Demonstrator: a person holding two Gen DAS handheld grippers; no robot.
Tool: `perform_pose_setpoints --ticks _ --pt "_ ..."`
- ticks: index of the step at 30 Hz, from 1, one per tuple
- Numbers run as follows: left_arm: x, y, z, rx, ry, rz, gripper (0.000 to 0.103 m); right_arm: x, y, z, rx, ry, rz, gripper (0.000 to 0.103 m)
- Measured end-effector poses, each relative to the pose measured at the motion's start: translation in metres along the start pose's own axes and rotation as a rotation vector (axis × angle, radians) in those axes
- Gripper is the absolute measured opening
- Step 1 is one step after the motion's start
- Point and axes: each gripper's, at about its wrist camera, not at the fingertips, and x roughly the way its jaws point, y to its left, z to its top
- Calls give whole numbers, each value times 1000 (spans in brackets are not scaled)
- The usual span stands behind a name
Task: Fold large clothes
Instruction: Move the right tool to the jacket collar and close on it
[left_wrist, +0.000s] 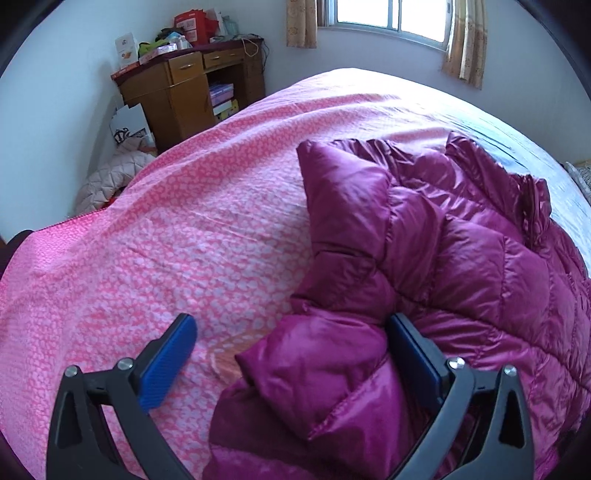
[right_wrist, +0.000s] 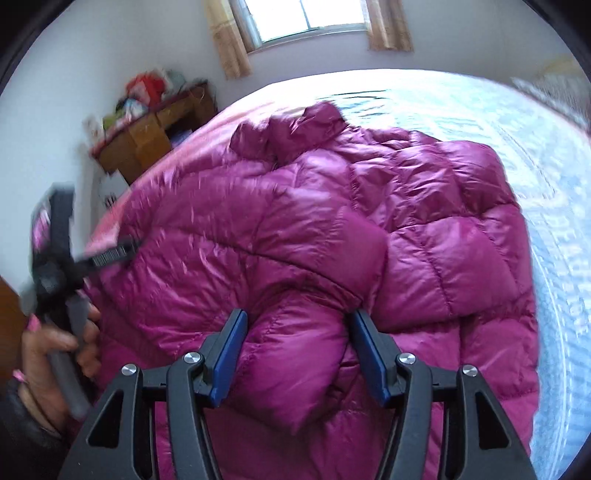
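One magenta quilted down jacket (left_wrist: 461, 266) lies rumpled on the bed, spread from the centre toward 3 o'clock in the left wrist view and filling the middle of the right wrist view (right_wrist: 314, 229). Beneath it is one pink patterned bedspread (left_wrist: 166, 240), which covers the bed from 9 o'clock across to the centre; toward 1 and 3 o'clock in the right wrist view the bed surface turns pale blue (right_wrist: 535, 155).

The left gripper (left_wrist: 291, 354) has its jaws wide. A puffy fold of the jacket sits between the two blue pads: the right-hand pad is against the fabric, the left-hand pad (left_wrist: 168, 363) stands apart from it over the bedspread. The jaws are not closed on anything.

The right gripper (right_wrist: 297, 354) has its jaws partly open around a bulging roll of the jacket; both blue pads lie just beside the fabric, and whether they press it I cannot tell.

In the right wrist view, at 8 o'clock, the person's left hand (right_wrist: 51, 354) holds the handle of the other gripper, blurred.

One wooden desk (left_wrist: 192, 92) stands at 11 o'clock, piled with boxes and bags. One window (left_wrist: 384, 18) with two curtains sits at 12 o'clock. One pale quilted garment (left_wrist: 110, 177) lies on the floor at 9 o'clock.
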Motion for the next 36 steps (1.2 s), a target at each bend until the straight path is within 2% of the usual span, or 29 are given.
perform_pose_setpoints --ticks 2,5,8,11,16,19,22,25,29,31,35,36 --pt "-9 7 -2 -5 -12 5 103 -22 -13 5 73 -77 60 59" --pt "-32 7 0 24 -70 73 103 -42 -23 22 97 -151 68 59" --pt "-57 -11 10 102 -183 109 103 -30 -21 42 70 -110 89 59" --pt "-65 -28 30 142 -220 108 103 -14 -11 64 4 -67 110 59" --pt "-53 -35 78 113 -165 -24 103 0 -10 120 -38 -41 112 60" --pt "-38 -47 91 102 -117 -59 103 15 -13 146 -30 -13 131 63" --pt "-22 -56 89 99 -103 -59 103 41 -19 172 53 24 183 63" --pt "-7 -65 85 83 -88 -62 103 70 -34 197 197 59 234 63" --pt "20 -63 72 37 -93 -30 103 107 -37 214 241 99 185 63" --pt "31 -60 63 35 -67 -10 103 122 -35 217 252 115 161 63" --pt "26 -59 61 32 -67 -21 103 147 -28 227 236 130 114 64" --pt "27 -60 61 36 -63 -15 103 154 -25 230 224 138 98 68"
